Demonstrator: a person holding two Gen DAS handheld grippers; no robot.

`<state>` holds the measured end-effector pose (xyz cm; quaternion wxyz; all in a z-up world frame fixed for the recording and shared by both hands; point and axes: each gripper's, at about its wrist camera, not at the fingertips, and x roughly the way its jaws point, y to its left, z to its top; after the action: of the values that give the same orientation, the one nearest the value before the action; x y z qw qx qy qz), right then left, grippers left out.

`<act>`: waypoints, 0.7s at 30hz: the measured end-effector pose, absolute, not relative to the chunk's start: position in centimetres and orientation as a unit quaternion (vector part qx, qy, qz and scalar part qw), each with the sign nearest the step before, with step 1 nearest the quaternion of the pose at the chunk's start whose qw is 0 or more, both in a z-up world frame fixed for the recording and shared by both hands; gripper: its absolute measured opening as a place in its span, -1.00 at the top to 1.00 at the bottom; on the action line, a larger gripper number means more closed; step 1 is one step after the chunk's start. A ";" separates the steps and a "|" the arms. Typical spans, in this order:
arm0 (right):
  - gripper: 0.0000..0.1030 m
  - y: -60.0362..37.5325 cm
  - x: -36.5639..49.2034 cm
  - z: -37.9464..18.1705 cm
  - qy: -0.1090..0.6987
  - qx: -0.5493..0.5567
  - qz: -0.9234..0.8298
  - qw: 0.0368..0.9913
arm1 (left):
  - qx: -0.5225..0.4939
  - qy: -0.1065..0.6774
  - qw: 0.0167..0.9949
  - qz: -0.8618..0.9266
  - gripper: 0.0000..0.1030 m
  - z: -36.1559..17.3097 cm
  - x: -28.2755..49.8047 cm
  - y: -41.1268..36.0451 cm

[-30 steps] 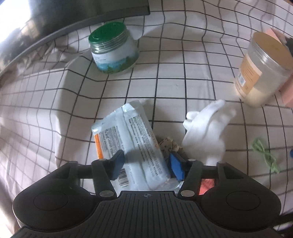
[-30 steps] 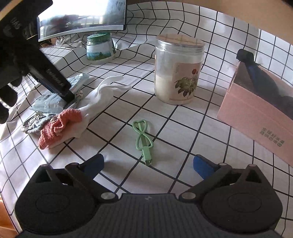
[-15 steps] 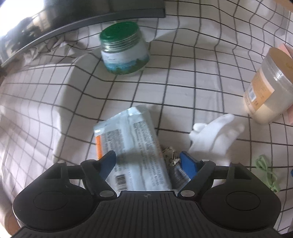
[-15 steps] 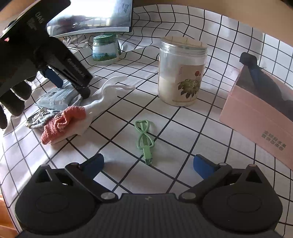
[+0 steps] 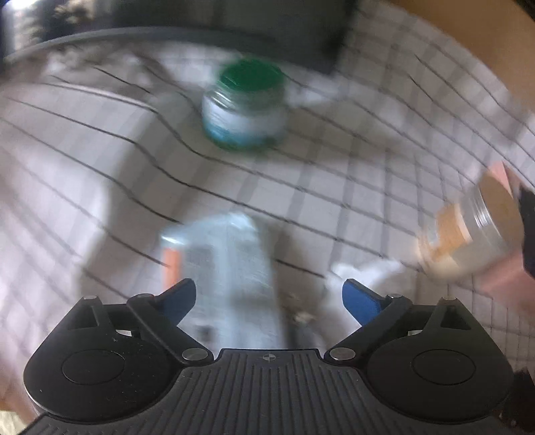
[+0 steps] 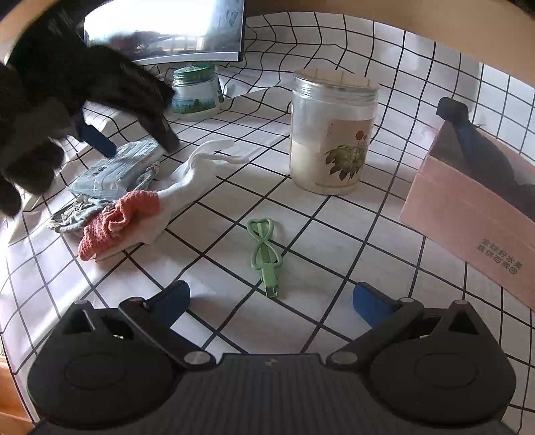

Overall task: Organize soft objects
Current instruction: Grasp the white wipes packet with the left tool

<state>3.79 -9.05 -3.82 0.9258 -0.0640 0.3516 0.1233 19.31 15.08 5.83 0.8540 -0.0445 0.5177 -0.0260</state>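
Note:
The left wrist view is blurred by motion. My left gripper (image 5: pixel 267 294) hangs over the pale blue wipes pack (image 5: pixel 230 267), which lies on the checked cloth; its jaws are opening wide and the pads touch nothing. In the right wrist view the left gripper (image 6: pixel 130 137) hovers just above that pack (image 6: pixel 117 167). Beside the pack lie a white glove (image 6: pixel 197 167), a coral knitted cloth (image 6: pixel 117 217) and a grey patterned cloth (image 6: pixel 73 214). My right gripper (image 6: pixel 271 292) stands open and empty near a green cable tie (image 6: pixel 264 251).
A tall clear jar with a flower label (image 6: pixel 331 134) stands mid-table, and a green-lidded jar (image 6: pixel 195 93) sits at the back below a monitor (image 6: pixel 167 30). A pink cardboard box (image 6: pixel 468 207) holding dark items is at the right.
My left gripper's jaws have spread wider around the wipes pack, and it has lifted and rolled, blurring its view. The right gripper has stayed put.

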 end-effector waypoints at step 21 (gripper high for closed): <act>-1.00 -9.5 2.9 -3.9 0.347 -0.060 0.122 0.928 | -0.041 0.528 0.848 0.008 -0.90 2.2 20.2 16.2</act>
<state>2.86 -9.52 -3.88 0.9278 -0.0601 0.3473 0.1223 20.24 16.20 2.17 0.8481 -0.0406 0.5281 0.0078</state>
